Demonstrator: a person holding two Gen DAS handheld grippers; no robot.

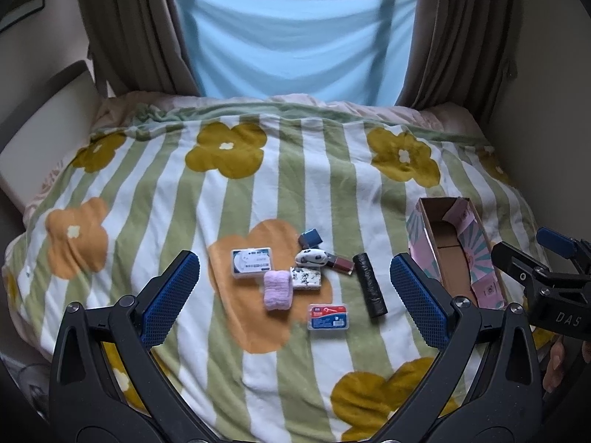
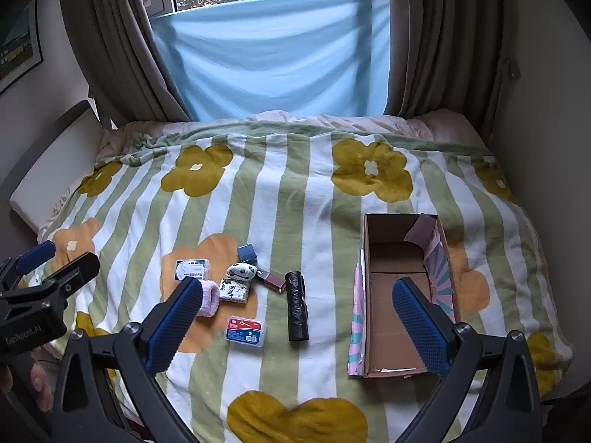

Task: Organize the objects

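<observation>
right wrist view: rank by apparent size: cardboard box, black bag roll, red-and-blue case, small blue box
1. cardboard box
2. black bag roll
3. red-and-blue case
4. small blue box

The bag roll and the case cover similar area, so their order is unsure.

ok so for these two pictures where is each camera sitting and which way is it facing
Left wrist: rides the left gripper, angled down over the bed; own open blue fingers show, right gripper at right edge.
Right wrist: rides the right gripper, same downward look; left gripper at left edge.
Shared: floral blanket, cardboard box, black roll, small items, blue sheet.
</observation>
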